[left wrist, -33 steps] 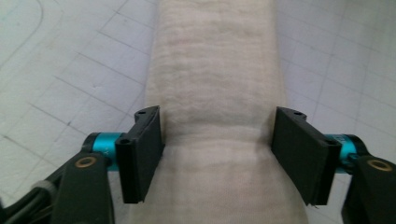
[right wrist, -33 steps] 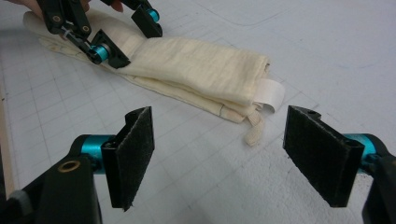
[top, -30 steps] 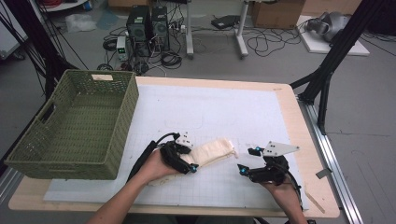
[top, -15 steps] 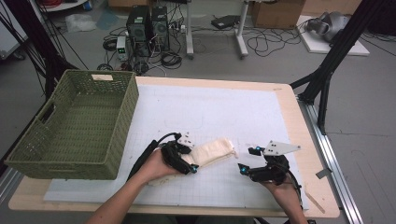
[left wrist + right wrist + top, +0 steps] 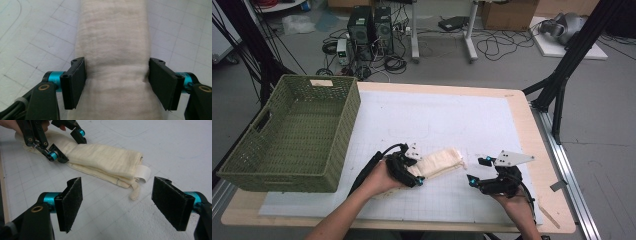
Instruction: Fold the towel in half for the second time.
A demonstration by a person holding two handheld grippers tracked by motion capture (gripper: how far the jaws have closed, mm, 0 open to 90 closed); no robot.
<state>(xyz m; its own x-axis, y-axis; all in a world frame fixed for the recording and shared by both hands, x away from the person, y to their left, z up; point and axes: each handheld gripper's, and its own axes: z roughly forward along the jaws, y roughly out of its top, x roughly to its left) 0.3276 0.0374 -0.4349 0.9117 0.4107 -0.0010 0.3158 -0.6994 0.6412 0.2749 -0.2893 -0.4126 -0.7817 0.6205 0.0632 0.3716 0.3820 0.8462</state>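
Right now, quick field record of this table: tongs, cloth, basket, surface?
left tongs: jaws have just been closing around the folded cloth, pads against its two sides
right tongs: open, nothing between the pads, short of the cloth's tagged end
folded cloth: cream, folded into a long bundle, lying flat on the mat
tag: white, at the cloth's free end
basket: green woven, on the table's left, nothing seen inside
mat: white, gridded, covers the tabletop

We see a laboratory workspace: a light wooden table (image 5: pixel 532 125) covered by a white gridded mat (image 5: pixel 437 125), black desktop computer towers (image 5: pixel 371 27) amid tangled black cables (image 5: pixel 492 47) on the grey floor, black metal tripod legs (image 5: pixel 562 80), and brown cardboard boxes (image 5: pixel 507 12).
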